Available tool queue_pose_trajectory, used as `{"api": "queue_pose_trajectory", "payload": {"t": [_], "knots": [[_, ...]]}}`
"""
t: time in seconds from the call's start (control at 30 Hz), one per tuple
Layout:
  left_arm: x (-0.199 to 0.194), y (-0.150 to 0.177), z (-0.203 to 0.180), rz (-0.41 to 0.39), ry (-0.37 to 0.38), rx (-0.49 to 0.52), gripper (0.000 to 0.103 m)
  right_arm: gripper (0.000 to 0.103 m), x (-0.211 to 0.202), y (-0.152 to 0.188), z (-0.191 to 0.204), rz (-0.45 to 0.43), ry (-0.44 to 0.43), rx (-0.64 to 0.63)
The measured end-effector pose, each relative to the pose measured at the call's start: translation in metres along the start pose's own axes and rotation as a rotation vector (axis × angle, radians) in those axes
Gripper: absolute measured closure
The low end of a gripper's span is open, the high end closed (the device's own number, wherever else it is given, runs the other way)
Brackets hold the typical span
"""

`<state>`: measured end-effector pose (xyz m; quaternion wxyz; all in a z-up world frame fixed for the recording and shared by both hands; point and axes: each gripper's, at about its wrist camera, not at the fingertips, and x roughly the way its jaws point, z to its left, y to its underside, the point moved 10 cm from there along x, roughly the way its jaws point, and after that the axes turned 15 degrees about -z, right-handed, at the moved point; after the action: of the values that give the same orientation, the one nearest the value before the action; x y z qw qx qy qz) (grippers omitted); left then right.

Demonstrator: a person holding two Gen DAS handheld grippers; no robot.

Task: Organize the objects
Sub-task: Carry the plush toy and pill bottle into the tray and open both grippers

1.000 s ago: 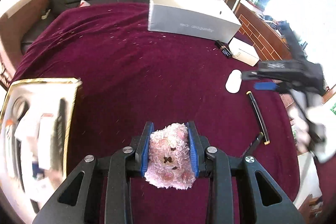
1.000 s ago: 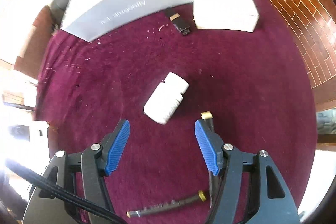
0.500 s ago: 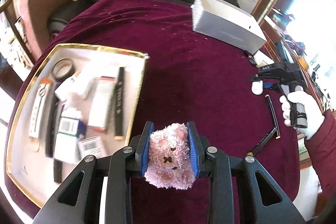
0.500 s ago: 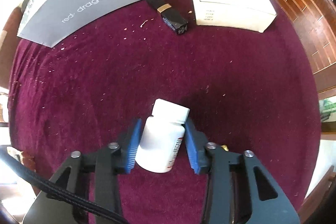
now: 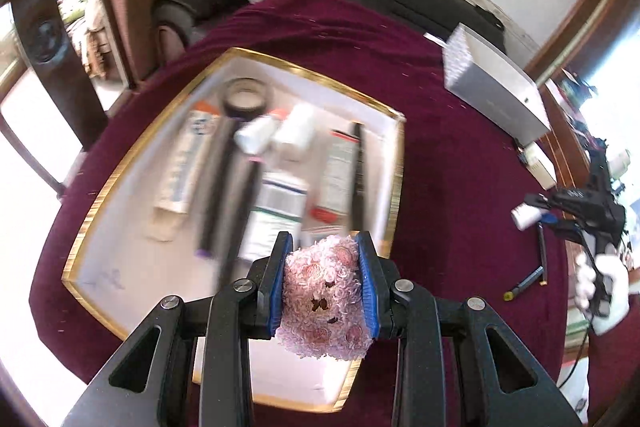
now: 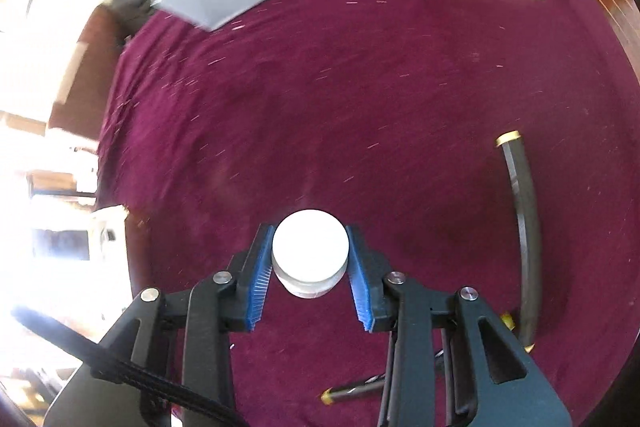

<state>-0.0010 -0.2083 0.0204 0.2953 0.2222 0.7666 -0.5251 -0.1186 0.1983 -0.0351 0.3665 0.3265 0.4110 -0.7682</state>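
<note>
While gold-rimmed white tray (image 5: 394, 187) already holds many items, our left hand-held gripper (image 5: 323, 281) clamps fluffy pink plush toy (image 5: 324, 303) above tray; right hand-held gripper (image 6: 310, 267) closing on white round-capped plastic bottle (image 6: 310, 247); black pens (image 6: 522, 223) beside bottle, away from tray, remain.

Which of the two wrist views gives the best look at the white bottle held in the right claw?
The right wrist view: the white bottle fills the middle of the frame, cap toward the camera, the right claw closing on it. The left wrist view shows the bottle only small at the far right edge, partly hidden by that claw.
</note>
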Motion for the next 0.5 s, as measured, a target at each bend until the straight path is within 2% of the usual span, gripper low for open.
{"api": "queue_pose_trajectory", "payload": {"t": [0.2,0.23,0.27,0.3,0.33,0.37,0.5], "knots": [[-0.004,0.003,0.051,0.005,-0.069,-0.032,0.076,0.069,-0.013,0.026,0.059,0.021,-0.104,-0.076],[-0.004,0.005,0.057,0.009,-0.077,-0.034,0.076,0.069,-0.016,0.04,0.084,0.043,-0.148,-0.103],[-0.003,0.007,0.064,0.015,-0.085,-0.032,0.076,0.069,-0.016,0.04,0.084,0.043,-0.148,-0.103],[-0.003,0.009,0.068,0.02,-0.092,-0.028,0.076,0.069,-0.016,0.048,0.097,0.058,-0.173,-0.115],[-0.001,0.012,0.073,0.028,-0.099,-0.023,0.076,0.069,-0.017,0.066,0.126,0.088,-0.22,-0.146],[-0.001,0.013,0.077,0.035,-0.101,-0.019,0.076,0.069,-0.017,0.066,0.126,0.088,-0.22,-0.146],[0.003,0.018,0.091,0.053,-0.133,0.031,0.076,0.069,-0.014,0.102,0.177,0.155,-0.299,-0.216]]}}
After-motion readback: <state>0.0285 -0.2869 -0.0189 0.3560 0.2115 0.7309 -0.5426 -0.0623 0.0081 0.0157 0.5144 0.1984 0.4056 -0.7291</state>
